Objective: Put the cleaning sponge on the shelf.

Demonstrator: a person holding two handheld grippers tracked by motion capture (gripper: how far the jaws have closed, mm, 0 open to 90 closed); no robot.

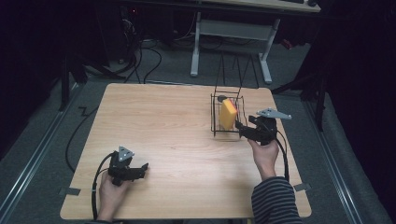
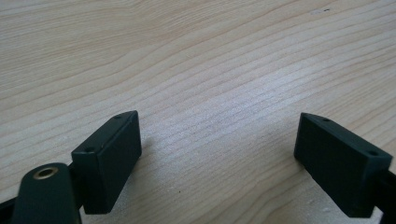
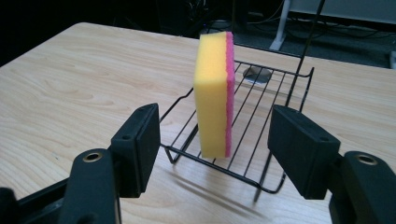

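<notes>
Dark floor with trailing cables and the white legs of another desk surround a light wooden table (image 1: 177,140). Toward its far right part stands a black wire rack (image 1: 227,116), and a yellow sponge (image 1: 228,114) with a pink scouring side stands upright on edge on the rack's wire floor. From the right gripper view, the sponge (image 3: 214,93) rises from the rack (image 3: 261,107) with its pink layer on the right. The right gripper (image 1: 243,128) is held just beside the rack's near side, jaws apart and clear of the sponge, which sits beyond their tips with nothing between them. The left gripper (image 1: 140,169) rests low over the table's near left corner, well apart from the rack; its jaws stand wide apart over bare wood (image 2: 196,70).
</notes>
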